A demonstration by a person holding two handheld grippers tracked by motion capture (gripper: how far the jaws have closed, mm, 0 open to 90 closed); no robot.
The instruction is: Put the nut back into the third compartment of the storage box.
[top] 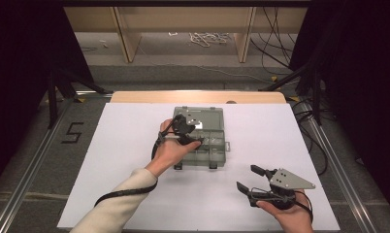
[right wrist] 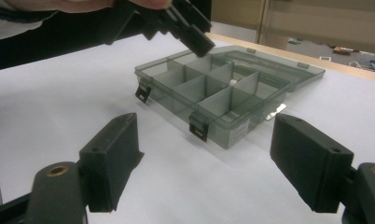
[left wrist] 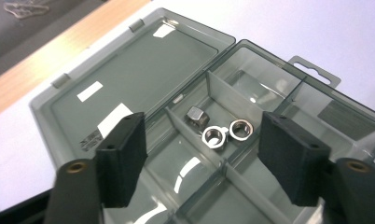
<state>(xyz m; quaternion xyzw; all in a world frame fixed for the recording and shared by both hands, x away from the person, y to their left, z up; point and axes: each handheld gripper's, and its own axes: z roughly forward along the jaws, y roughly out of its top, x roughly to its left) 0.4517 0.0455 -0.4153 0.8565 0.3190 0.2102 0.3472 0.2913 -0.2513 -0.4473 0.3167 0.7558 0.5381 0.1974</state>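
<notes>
A smoky grey plastic compartment box (top: pixel 217 158) lies open in the middle of the table, its lid (left wrist: pixel 129 79) folded flat behind it. One compartment holds a dark hex nut (left wrist: pixel 197 116) and two silver nuts (left wrist: pixel 214 137) (left wrist: pixel 241 129). My left gripper (left wrist: pixel 206 158) hovers open just above the box, over the compartments near the nuts, with nothing between its jaws. In the high view it (top: pixel 189 133) sits over the box's left half. My right gripper (top: pixel 246 177) is open near the table's front right, pointing at the box (right wrist: pixel 223 93) from a short distance, holding nothing (right wrist: pixel 209 163).
White paper (top: pixel 130 145) covers the table, with a wooden edge (top: pixel 198 97) at the back. Two black latches (right wrist: pixel 199 128) hang from the box's near side. Cables and wooden frame legs lie on the floor beyond.
</notes>
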